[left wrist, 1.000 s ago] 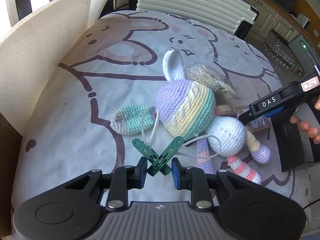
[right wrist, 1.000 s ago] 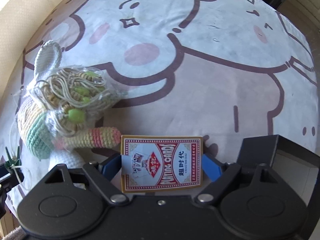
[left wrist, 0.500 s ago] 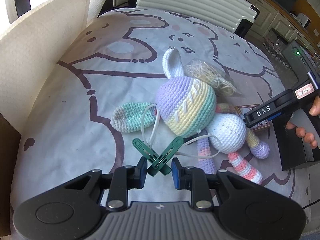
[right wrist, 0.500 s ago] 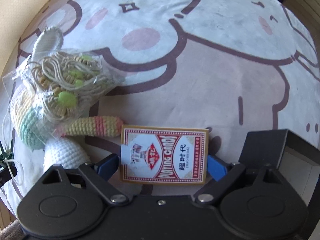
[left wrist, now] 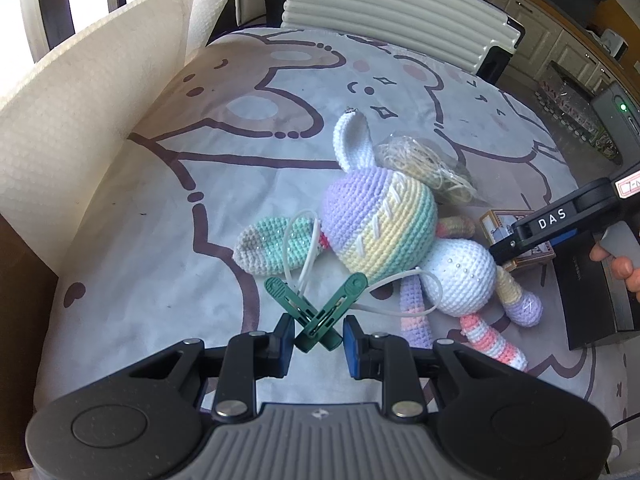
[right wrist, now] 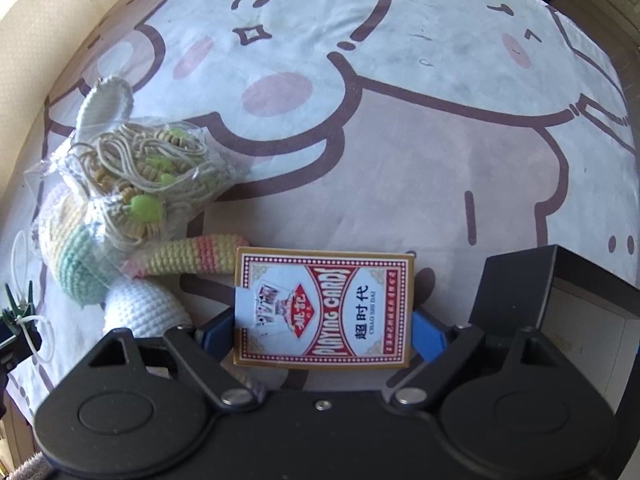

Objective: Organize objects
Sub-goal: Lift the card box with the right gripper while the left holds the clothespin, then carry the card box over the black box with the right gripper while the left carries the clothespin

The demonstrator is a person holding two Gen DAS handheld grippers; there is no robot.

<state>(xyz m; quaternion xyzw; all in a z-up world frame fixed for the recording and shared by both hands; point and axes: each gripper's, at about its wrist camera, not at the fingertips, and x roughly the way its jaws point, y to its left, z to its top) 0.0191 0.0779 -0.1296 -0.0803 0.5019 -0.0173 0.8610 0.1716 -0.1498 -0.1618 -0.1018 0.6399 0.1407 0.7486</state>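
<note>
My left gripper (left wrist: 316, 338) is shut on a green clothes peg (left wrist: 318, 312) with a white cord, held just above the cloth in front of a crocheted pastel bunny (left wrist: 384, 232). My right gripper (right wrist: 322, 330) is shut on a box of playing cards (right wrist: 324, 306) and holds it beside the bunny's striped arm (right wrist: 192, 254). In the left wrist view the right gripper (left wrist: 532, 236) covers part of the card box (left wrist: 504, 220). A clear bag of beaded cord (right wrist: 140, 176) lies against the bunny's head.
A black box (left wrist: 592, 296) stands at the right, its open corner showing in the right wrist view (right wrist: 520, 276). A paper towel sheet (left wrist: 80, 120) rises along the left. A white ribbed case (left wrist: 400, 12) stands behind the cartoon-print cloth (right wrist: 400, 140).
The right gripper has moved forward and slightly up with the card box, away from the black box. The left gripper has held the peg almost still.
</note>
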